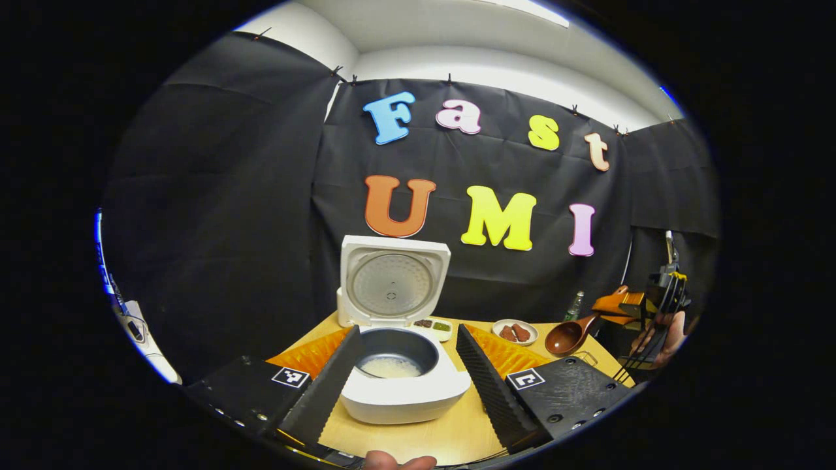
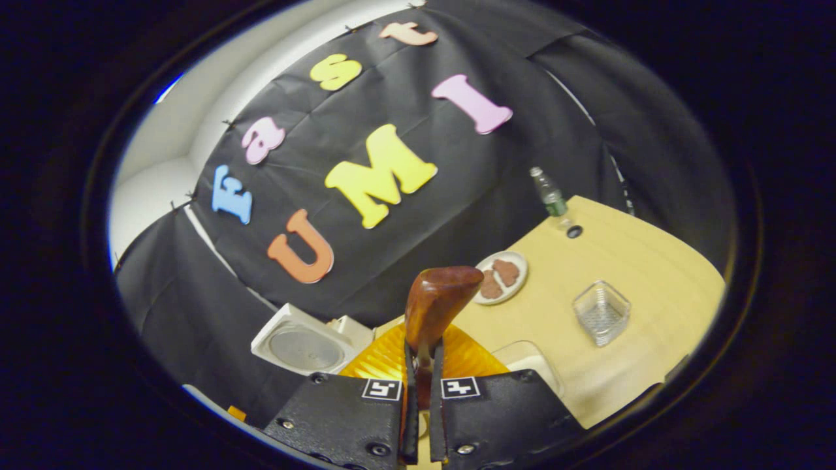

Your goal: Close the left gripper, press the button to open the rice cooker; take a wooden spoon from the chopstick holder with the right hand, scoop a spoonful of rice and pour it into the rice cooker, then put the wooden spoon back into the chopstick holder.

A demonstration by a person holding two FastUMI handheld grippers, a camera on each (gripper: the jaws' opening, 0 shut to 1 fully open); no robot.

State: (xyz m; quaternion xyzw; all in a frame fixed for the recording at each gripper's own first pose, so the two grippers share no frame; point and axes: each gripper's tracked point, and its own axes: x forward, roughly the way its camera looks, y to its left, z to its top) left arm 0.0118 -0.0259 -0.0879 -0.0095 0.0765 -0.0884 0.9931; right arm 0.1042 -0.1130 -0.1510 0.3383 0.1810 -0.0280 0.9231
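Right gripper view: right gripper (image 2: 422, 418) clamps the wooden spoon (image 2: 434, 303); a loose grip risks twisting. Left gripper (image 1: 405, 365) stands open before the rice cooker (image 1: 405, 385), lid up.

Left gripper (image 1: 406, 375): held low and level, its two ribbed fingers spread wide apart in a V, nothing between them.
Left-hand fingertip (image 1: 398, 461): just shows at the bottom edge of the left gripper view.
Right gripper (image 2: 422, 418): tilted, fingers drawn close together and clamped on the wooden spoon (image 2: 432, 307) handle.
Right gripper, from the left gripper view (image 1: 656, 307): raised at the far right, spoon bowl pointing inward.
Right hand (image 1: 666, 336): wrapped round the grip.
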